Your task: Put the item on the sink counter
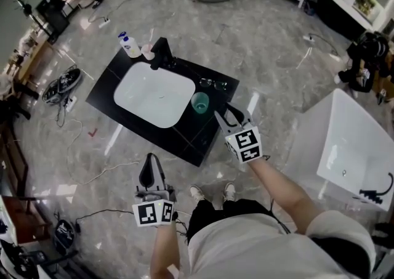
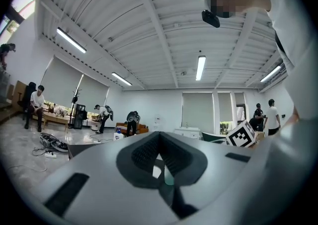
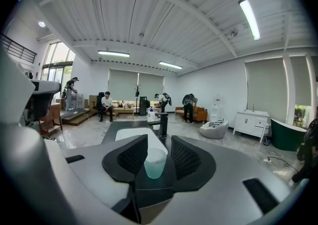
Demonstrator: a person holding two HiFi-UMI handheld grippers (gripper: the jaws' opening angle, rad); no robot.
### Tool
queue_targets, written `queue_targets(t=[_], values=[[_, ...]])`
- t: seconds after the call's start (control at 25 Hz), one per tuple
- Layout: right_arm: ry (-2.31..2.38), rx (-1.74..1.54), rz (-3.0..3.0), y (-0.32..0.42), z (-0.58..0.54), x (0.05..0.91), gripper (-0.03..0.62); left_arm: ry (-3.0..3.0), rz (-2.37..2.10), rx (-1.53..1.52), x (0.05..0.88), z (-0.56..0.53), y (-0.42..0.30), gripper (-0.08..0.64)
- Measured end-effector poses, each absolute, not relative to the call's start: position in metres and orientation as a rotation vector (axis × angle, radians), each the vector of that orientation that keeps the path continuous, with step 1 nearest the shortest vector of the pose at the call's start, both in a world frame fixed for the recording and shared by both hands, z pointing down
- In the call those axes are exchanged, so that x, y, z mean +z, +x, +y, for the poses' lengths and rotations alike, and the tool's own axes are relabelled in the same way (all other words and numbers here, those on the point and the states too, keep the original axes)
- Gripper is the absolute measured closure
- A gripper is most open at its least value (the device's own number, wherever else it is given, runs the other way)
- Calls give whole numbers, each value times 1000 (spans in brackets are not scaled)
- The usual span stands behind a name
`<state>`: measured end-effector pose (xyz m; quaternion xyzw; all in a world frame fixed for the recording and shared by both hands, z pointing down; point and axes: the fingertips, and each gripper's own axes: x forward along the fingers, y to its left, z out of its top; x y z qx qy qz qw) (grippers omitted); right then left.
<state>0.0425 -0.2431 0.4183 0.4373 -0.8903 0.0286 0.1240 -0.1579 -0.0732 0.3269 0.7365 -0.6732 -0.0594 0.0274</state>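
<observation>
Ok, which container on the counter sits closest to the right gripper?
The green cup, just ahead of the right gripper; the blue-capped bottle and pink container stand beyond the basin.

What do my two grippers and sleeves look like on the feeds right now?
The left gripper and the right gripper match. Each has a smooth grey body and black jaws with ribbed pads. Each also carries a white marker cube printed with black squares. The person wears a light short-sleeved shirt.
</observation>
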Motion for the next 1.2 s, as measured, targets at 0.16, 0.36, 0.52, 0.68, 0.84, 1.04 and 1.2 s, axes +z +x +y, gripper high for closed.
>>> queue_targets(t=[0.16,0.36,0.52,0.68,0.84,1.04,1.2], values=[[1282,76,-2574,52,-251,418,465,2254,-2092,-227,319,-70,-158,561],[1291,40,-2576,56,-259,402,504,2251,-2102,-252,313,-70,-159,561],[1287,102,-2622,54,-255,386,519,2241,-2087,-236,323,-73,-161,560],[1283,105,-2695,52,-247,358,530,2247,-2077,-212,324,-75,-168,560],[1252,32,-2764,50,-234,326,535,2272,-2073,-216,322,-79,-175,560],[1231,-30,-2824,48,-217,296,537,2311,-2061,-225,309,-87,-177,560],[1208,-73,-2842,48,-199,281,537,2343,-2061,-210,306,-88,-179,560]])
